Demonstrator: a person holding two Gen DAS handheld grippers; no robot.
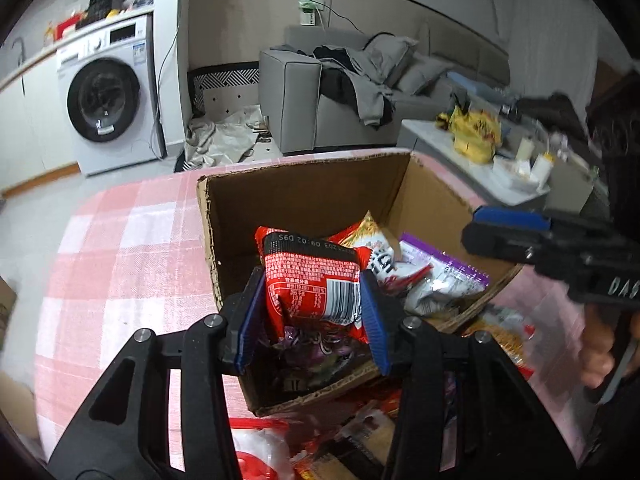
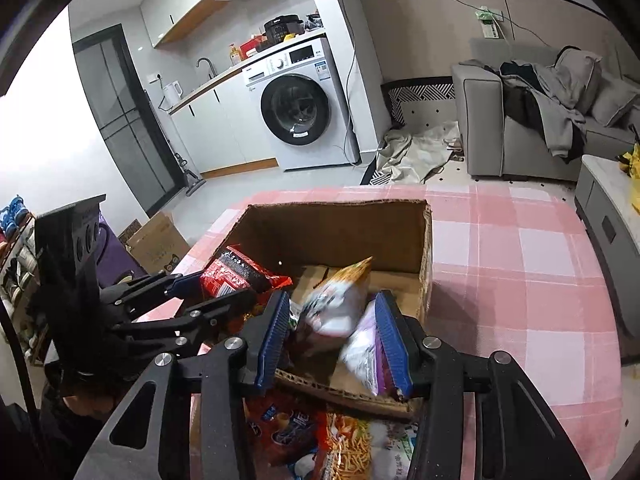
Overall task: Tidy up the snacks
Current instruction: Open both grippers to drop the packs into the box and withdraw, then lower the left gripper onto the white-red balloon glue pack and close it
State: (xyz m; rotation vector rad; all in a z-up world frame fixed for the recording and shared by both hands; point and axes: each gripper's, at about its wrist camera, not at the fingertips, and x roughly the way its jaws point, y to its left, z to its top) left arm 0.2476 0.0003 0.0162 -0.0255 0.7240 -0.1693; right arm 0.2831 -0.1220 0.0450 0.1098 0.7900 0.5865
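An open cardboard box point(image 1: 304, 188) stands on the pink checked tablecloth; it also shows in the right wrist view point(image 2: 340, 224). My left gripper point(image 1: 310, 312) is shut on a red snack packet point(image 1: 316, 276) and holds it over the box's near left part; the packet also shows in the right wrist view point(image 2: 236, 274). My right gripper point(image 2: 334, 340) is open above the box's near edge, with an orange-and-white packet point(image 2: 340, 304), blurred, and a purple-and-white packet point(image 2: 366, 350) between its pads. In the left wrist view the right gripper point(image 1: 516, 228) reaches in from the right.
More snack packets point(image 2: 344, 440) lie on the table in front of the box. Bare tablecloth point(image 2: 520, 264) lies right of the box and on its left point(image 1: 120, 264). A washing machine point(image 2: 300, 104), a grey sofa point(image 2: 520, 120) and a low table point(image 1: 480, 148) stand beyond.
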